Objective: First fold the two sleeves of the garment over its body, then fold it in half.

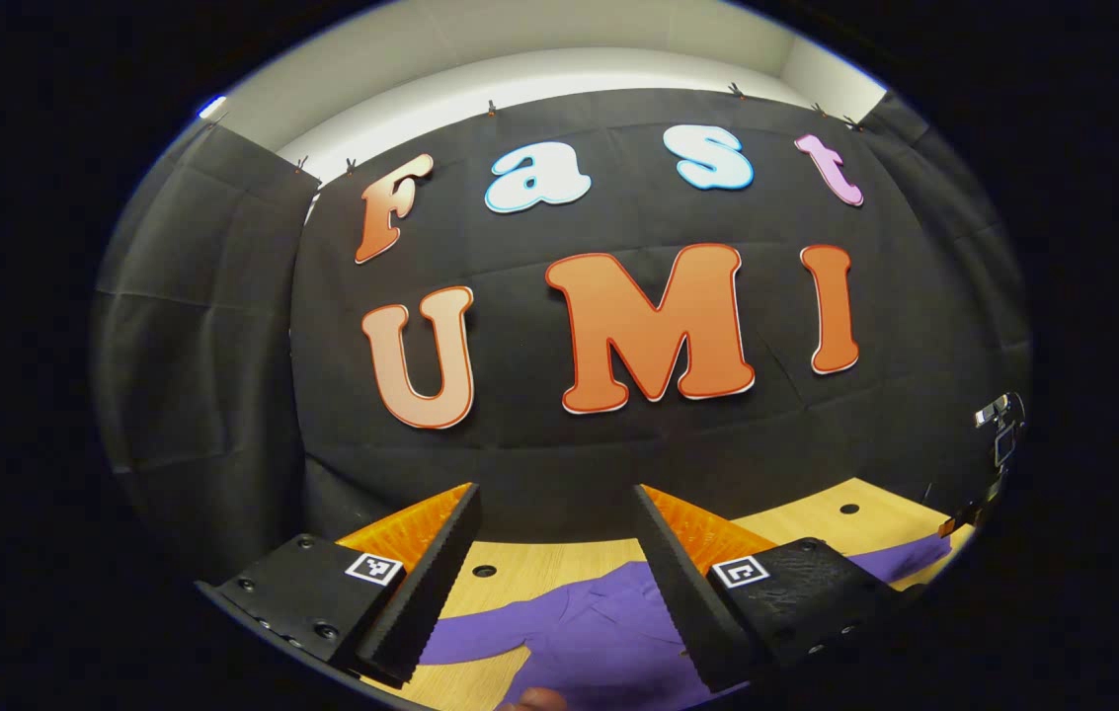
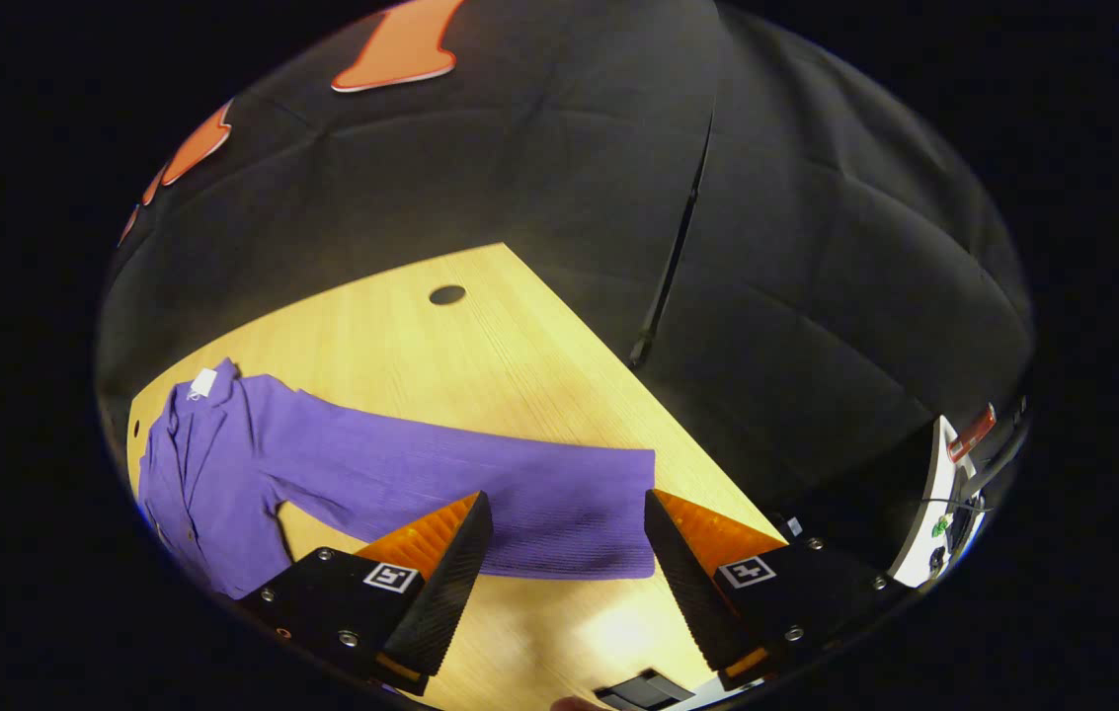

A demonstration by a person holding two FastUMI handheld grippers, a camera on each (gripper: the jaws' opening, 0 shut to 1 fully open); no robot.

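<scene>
Black cloth walls (image 2: 816, 296) close off the booth on the far and side edges, with a pale band of ceiling above them in the left gripper view. Below the cloth lies the wooden tabletop (image 2: 480, 346), light in grain, with a small dark round hole (image 2: 446, 294) near its far corner. Spread flat on that tabletop is the purple garment (image 2: 223, 464), a collared, button-front piece with a small white tag (image 2: 204, 383) at the neck; in the right gripper view its body lies toward the left edge, and one long sleeve (image 2: 480, 494) stretches out sideways across the wood, its cuff end lying near the table's right edge. Neither sleeve is folded over the body yet as far as the views show. In the left gripper view the same garment (image 1: 608, 632) shows low between the fingers, with a sleeve running off to the right and another to the left. The right tool (image 2: 564, 553) hovers above the outstretched sleeve with its jaws spread wide, holding nothing; the cuff lies in the gap between the fingers as seen from its camera, and whether the tips touch the fabric cannot be told. The left tool (image 1: 554, 553) is likewise spread wide and holds nothing, pointing toward the far wall above the garment. At the right rim of the left gripper view some small device (image 1: 999, 434) shows, too small to make out.
</scene>
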